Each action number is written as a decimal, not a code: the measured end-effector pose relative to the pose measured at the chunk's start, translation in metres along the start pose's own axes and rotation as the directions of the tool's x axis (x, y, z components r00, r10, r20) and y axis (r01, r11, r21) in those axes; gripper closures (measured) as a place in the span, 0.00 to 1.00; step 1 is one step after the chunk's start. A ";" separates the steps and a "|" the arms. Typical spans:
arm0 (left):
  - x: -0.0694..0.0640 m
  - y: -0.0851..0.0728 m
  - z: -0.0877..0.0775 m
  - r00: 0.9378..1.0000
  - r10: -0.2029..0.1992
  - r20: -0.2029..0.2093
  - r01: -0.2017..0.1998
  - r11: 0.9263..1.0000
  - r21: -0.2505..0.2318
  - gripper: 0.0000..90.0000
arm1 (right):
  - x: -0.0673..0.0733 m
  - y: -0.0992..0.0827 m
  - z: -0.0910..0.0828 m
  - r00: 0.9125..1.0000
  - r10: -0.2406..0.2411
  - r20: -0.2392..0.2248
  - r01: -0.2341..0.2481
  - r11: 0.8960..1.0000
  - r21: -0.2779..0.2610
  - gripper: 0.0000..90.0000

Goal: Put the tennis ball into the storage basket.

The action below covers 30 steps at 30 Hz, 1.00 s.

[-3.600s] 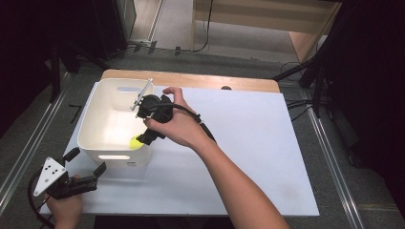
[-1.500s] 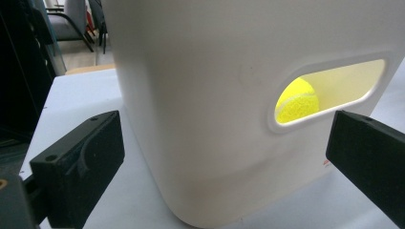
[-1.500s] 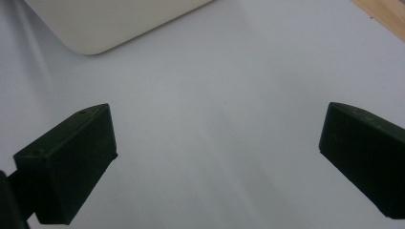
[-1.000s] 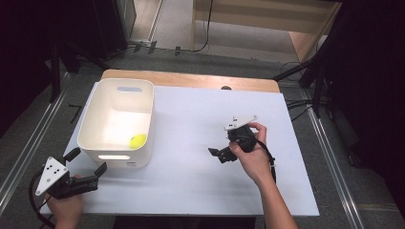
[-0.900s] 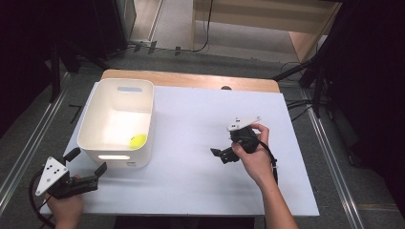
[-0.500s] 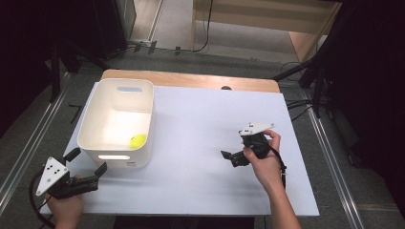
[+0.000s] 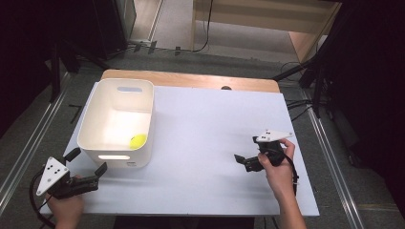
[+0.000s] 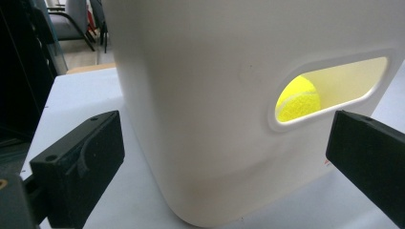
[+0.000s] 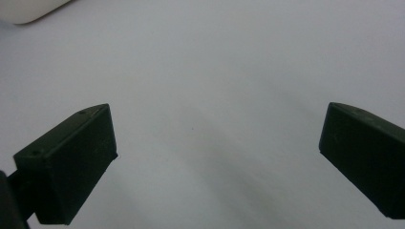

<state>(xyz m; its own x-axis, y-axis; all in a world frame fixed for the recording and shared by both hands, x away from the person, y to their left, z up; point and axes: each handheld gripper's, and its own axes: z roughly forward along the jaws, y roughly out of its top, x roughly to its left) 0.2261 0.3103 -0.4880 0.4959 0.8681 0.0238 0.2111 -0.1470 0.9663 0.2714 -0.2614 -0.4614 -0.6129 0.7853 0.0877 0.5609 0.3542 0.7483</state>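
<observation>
A white bin (image 7: 90, 119) stands at the left of the white tabletop (image 7: 205, 119), with a yellow tennis ball (image 7: 138, 140) lying inside near its front right corner. My left gripper (image 7: 87, 161) is open at the table's front left corner, its jaws facing the bin's near wall (image 8: 200, 86). Through that wall's handle slot I see the ball (image 8: 298, 98). My right gripper (image 7: 243, 162) is open and holds nothing, low over bare table at the right. In the right gripper view the gripper (image 9: 217, 143) has only white surface between its jaws, and a corner of the bin (image 9: 28, 9) shows at top left.
A wooden strip (image 7: 191, 80) runs along the table's far edge. Metal rails (image 7: 329, 157) flank the table on both sides, over a dark floor with cables (image 7: 301, 102). Bare white tabletop lies between the bin and my right gripper.
My right gripper has left the bin, where it was 3.6 s ago, and crossed to the right and nearer side. The ball stays in the bin. The left gripper is still.
</observation>
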 end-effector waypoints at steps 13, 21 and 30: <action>0.001 0.000 0.000 1.000 0.000 0.002 0.000 1.000 -0.001 0.00 | -0.012 -0.026 -0.017 0.999 0.035 0.014 -0.035 0.999 -0.038 0.00; 0.001 0.000 0.000 1.000 -0.001 0.002 0.001 1.000 -0.001 0.00 | -0.017 -0.042 -0.027 0.998 0.057 0.034 -0.055 0.995 -0.081 0.00; 0.000 0.000 0.000 1.000 -0.001 0.001 0.001 1.000 -0.002 0.00 | -0.023 -0.062 -0.038 0.996 0.082 0.041 -0.075 0.988 -0.138 0.00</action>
<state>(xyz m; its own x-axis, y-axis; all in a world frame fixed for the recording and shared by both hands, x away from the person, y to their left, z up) 0.2261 0.3107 -0.4880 0.4967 0.8676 0.0229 0.2095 -0.1454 0.9669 0.2298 -0.3210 -0.4842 -0.5417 0.8317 0.1215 0.5232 0.2206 0.8232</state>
